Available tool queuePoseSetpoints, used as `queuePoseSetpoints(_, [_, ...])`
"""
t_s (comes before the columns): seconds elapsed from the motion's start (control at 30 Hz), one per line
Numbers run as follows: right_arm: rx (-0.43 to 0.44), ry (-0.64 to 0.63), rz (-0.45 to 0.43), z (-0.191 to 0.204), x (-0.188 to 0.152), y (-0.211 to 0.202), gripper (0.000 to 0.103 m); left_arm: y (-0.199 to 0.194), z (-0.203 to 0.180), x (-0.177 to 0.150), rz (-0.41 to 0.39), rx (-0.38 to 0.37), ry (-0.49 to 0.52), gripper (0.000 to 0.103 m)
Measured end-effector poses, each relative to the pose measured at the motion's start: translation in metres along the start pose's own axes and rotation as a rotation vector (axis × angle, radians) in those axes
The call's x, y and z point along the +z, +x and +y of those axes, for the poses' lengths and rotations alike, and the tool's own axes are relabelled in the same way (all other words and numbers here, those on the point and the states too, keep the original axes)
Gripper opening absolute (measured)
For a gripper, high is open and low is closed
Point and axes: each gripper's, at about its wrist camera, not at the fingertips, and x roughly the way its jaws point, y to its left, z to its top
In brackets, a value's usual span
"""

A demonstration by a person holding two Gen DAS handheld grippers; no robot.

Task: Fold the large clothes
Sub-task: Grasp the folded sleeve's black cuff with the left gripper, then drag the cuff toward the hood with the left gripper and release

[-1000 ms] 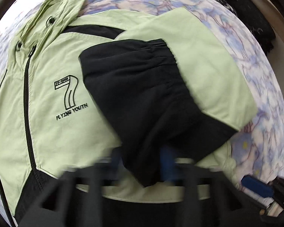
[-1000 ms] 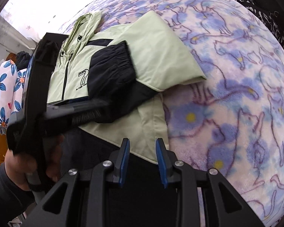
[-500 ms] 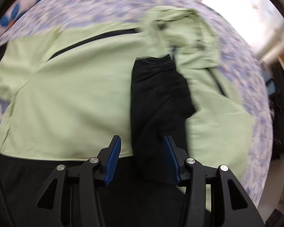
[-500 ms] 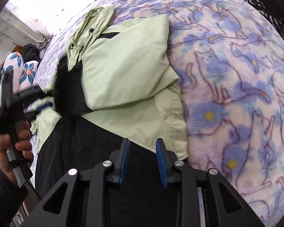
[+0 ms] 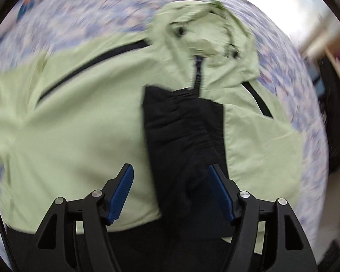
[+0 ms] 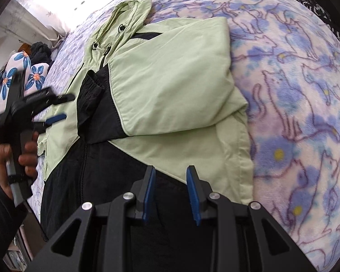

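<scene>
Notably, the left gripper was recorded with its jaws spread wide, having just been opening; the black sleeve end lay below and between the blue pads, but neither pad pressed on it, so nothing was held. In the right wrist view the same gripper was seen above the left part of the jacket, gripped by a person's hand in a dark sleeve.

The right gripper was noted with its jaws at a narrow gap, both pads apart and nothing clamped between them. It hung over the black lower band of the jacket; contact with the cloth could not be judged.

One jacket was counted, pale green with black panels, spread on the bed's blanket, which was printed with blue and purple cats. Its hood pointed toward the far edge of the bed and its black hem toward the near edge. One sleeve was folded across the chest, its black cuff resting near the zip. The jacket's right side was seen folded inward, a green panel lying on top.

Two grippers and one visible hand were counted. Flower-print cushions were noted past the far left edge of the bed; the left wrist view was motion-blurred.
</scene>
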Motion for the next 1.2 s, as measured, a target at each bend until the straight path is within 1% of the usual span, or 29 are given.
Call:
queuePoseSetpoints(0.03, [0.002,-0.001,0.003,0.002,0.001,0.002,0.028,0.004,-0.013,0.002,0.001,0.032,0.047,0.073])
queuePoseSetpoints(0.07, [0.003,-0.002,0.007,0.004,0.001,0.004,0.028,0.009,-0.025,0.003,0.005,0.059,0.085,0.075])
queuePoseSetpoints(0.17, [0.008,0.006,0.013,0.006,0.002,0.009,0.028,0.026,-0.053,0.004,0.039,0.136,0.16,0.076])
queuePoseSetpoints(0.3, [-0.001,0.014,0.012,0.003,0.004,0.011,0.028,0.055,-0.072,0.004,0.081,0.246,0.209,0.076])
queuePoseSetpoints(0.37, [-0.006,0.017,0.013,0.001,0.004,0.012,0.028,0.063,-0.076,0.005,0.087,0.286,0.219,0.081])
queuePoseSetpoints(0.4, [-0.01,0.019,0.013,-0.001,0.004,0.012,0.028,0.065,-0.076,0.005,0.075,0.298,0.222,0.082])
queuePoseSetpoints(0.43, [-0.014,0.021,0.013,-0.002,0.005,0.011,0.028,0.063,-0.074,0.005,0.068,0.293,0.223,0.079])
queuePoseSetpoints(0.47, [-0.017,0.022,0.011,-0.004,0.005,0.011,0.028,0.061,-0.073,0.005,0.059,0.277,0.22,0.07])
queuePoseSetpoints(0.5, [-0.019,0.023,0.009,-0.005,0.005,0.01,0.028,0.057,-0.071,0.007,0.049,0.244,0.212,0.044])
queuePoseSetpoints(0.53, [-0.023,0.025,0.006,-0.006,0.006,0.009,0.028,0.054,-0.068,0.009,0.051,0.227,0.204,0.041])
queuePoseSetpoints(0.57, [-0.025,0.029,0.004,-0.008,0.006,0.008,0.028,0.048,-0.063,0.01,0.043,0.21,0.188,0.034])
queuePoseSetpoints(0.6, [-0.025,0.031,0.002,-0.009,0.006,0.007,0.028,0.037,-0.054,0.012,0.012,0.187,0.153,0.03])
queuePoseSetpoints(0.63, [-0.025,0.032,0.0,-0.009,0.006,0.006,0.028,0.028,-0.048,0.014,-0.012,0.175,0.13,0.029])
queuePoseSetpoints(0.67, [-0.024,0.032,-0.002,-0.009,0.006,0.005,0.028,0.018,-0.039,0.015,-0.036,0.162,0.1,0.029])
queuePoseSetpoints(0.7, [-0.021,0.03,-0.004,-0.009,0.006,0.004,0.028,0.002,-0.022,0.016,-0.077,0.112,0.038,0.029])
queuePoseSetpoints(0.73, [-0.018,0.027,-0.005,-0.009,0.006,0.004,0.028,-0.008,-0.009,0.015,-0.104,0.091,-0.005,0.029])
queuePoseSetpoints(0.8, [-0.015,0.02,-0.004,-0.007,0.006,0.004,0.028,-0.028,0.025,0.012,-0.145,0.087,-0.095,0.026])
queuePoseSetpoints(0.87, [-0.009,0.014,0.003,-0.005,0.005,0.006,0.028,-0.034,0.052,0.006,-0.144,0.085,-0.162,0.028])
queuePoseSetpoints(0.9, [-0.009,0.01,0.008,-0.004,0.004,0.007,0.028,-0.032,0.073,0.003,-0.124,0.093,-0.204,0.028])
queuePoseSetpoints(0.97, [-0.008,0.003,0.014,-0.001,0.005,0.008,0.028,-0.025,0.099,-0.004,-0.08,0.096,-0.259,0.029])
queuePoseSetpoints(1.0, [-0.008,-0.001,0.014,0.001,0.005,0.009,0.028,-0.02,0.114,-0.009,-0.049,0.081,-0.294,0.033])
queuePoseSetpoints(1.03, [-0.008,-0.005,0.012,0.002,0.006,0.008,0.028,-0.017,0.121,-0.012,-0.031,0.064,-0.308,0.043])
queuePoseSetpoints(1.07, [-0.008,-0.009,0.009,0.003,0.007,0.008,0.028,-0.014,0.128,-0.015,-0.01,0.043,-0.32,0.049])
queuePoseSetpoints(1.1, [-0.007,-0.012,0.005,0.004,0.01,0.007,0.028,-0.011,0.133,-0.017,0.002,0.017,-0.329,0.058])
queuePoseSetpoints(1.13, [-0.008,-0.015,0.0,0.004,0.011,0.006,0.028,-0.01,0.135,-0.017,0.007,-0.005,-0.328,0.061])
queuePoseSetpoints(1.2, [-0.007,-0.015,-0.013,0.003,0.017,0.002,0.028,-0.007,0.136,-0.014,0.017,-0.065,-0.312,0.064])
